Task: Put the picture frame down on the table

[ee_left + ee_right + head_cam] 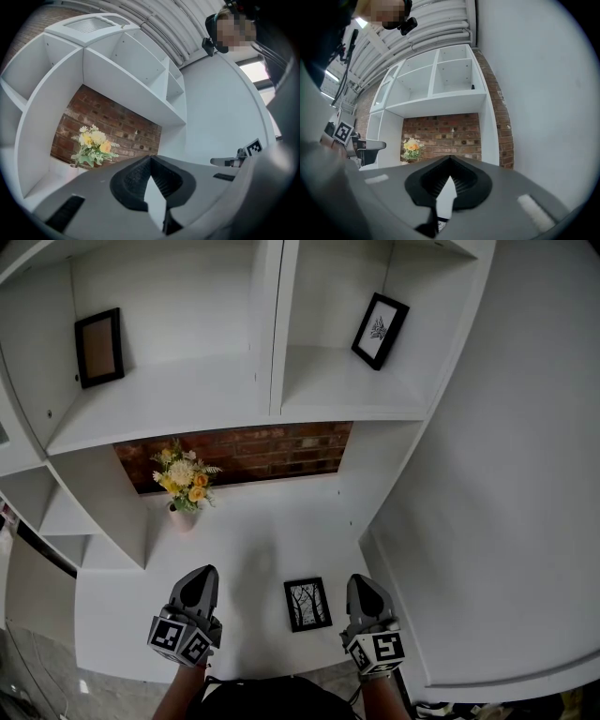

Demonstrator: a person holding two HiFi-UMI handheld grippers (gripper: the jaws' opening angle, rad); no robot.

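Observation:
A small black picture frame (307, 604) with a tree print lies flat on the white table (253, 540), between my two grippers and touched by neither. Left of it, my left gripper (201, 579) points toward the back wall, its jaws closed together on nothing (150, 158). My right gripper (364, 583) hovers just right of the frame, shut and empty as well (450, 159). Two more frames stand on the upper shelves: a brown-filled one (98, 348) at the left and a white print (380, 330) at the right.
A vase of yellow and white flowers (185, 484) stands at the back left of the table before a brick wall (272, 451). White shelf units (103, 512) flank the left side, and a white wall panel (487, 521) closes the right.

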